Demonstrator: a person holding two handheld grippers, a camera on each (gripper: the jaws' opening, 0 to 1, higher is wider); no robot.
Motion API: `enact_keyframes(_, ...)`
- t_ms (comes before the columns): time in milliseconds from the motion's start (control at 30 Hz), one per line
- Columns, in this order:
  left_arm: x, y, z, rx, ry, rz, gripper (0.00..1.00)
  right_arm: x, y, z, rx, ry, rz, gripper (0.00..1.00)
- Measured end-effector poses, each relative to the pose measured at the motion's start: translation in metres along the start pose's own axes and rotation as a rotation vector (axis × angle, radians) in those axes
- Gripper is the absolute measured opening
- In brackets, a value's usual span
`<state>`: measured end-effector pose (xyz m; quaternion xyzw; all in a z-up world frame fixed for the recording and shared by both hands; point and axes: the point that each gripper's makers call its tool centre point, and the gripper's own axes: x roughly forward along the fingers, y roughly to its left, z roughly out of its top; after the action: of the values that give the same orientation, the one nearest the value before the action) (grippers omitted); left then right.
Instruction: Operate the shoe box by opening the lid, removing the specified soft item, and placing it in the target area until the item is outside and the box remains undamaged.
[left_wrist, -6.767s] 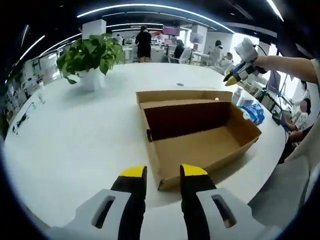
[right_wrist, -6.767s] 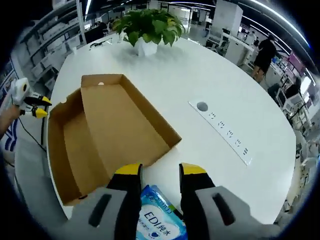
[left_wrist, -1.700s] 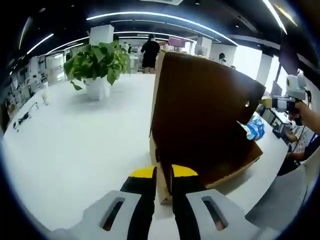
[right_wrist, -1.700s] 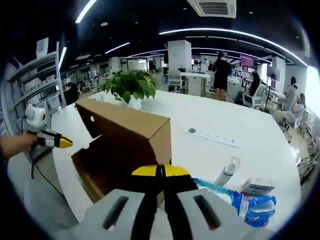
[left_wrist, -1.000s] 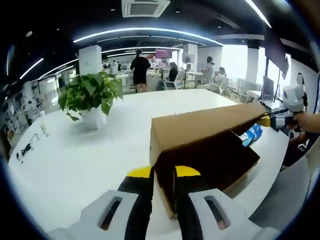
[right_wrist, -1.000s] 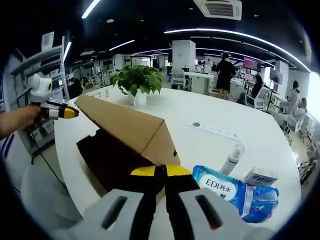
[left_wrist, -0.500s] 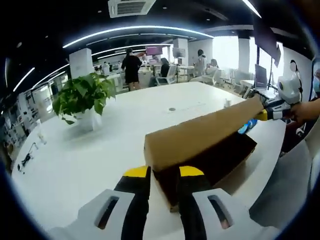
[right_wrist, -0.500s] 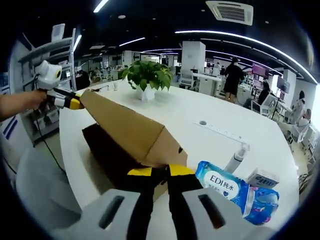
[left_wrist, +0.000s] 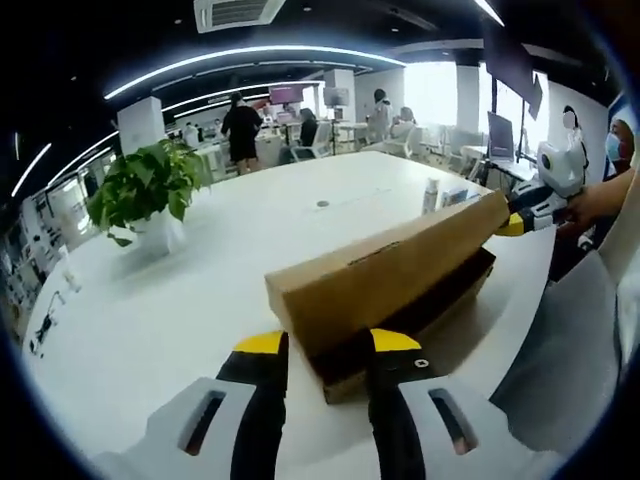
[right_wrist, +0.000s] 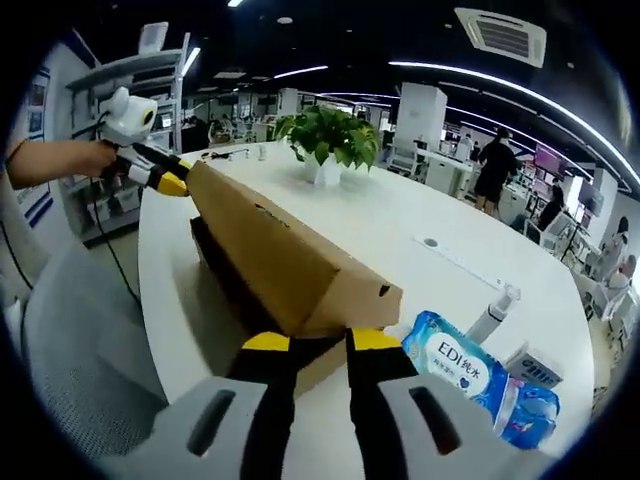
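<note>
Tongs astride tilted shoe box

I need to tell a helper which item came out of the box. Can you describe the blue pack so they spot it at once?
On the big round white table, look just beside the brown shoe box, at the end away from the potted plant. The blue pack lies flat there: soft crinkly plastic with a white label printed "EDI", unlike the upright spray bottle and small carton beyond it.
</note>
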<state>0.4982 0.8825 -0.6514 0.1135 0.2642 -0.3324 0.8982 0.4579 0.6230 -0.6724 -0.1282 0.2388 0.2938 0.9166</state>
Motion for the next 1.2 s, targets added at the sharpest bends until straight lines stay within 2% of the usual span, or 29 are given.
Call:
enact_keyframes(200, 0.005, -0.007, -0.014, 0.003, 0.036, -0.029, 0.33, 0.003, 0.012, -0.010, -0.062, 0.023, 0.034, 0.25)
enact_keyframes(600, 0.012, -0.012, -0.033, 0.009, 0.085, -0.047, 0.35, 0.007, 0.024, -0.025, -0.085, 0.056, 0.072, 0.29)
enact_keyframes(833, 0.018, -0.015, -0.045, -0.009, 0.110, -0.056, 0.38, 0.011, 0.027, -0.035, -0.070, 0.083, 0.085, 0.30)
enact_keyframes(1200, 0.025, -0.017, -0.055, -0.045, 0.137, -0.067, 0.40, 0.020, 0.023, -0.044, 0.068, 0.111, 0.070, 0.25)
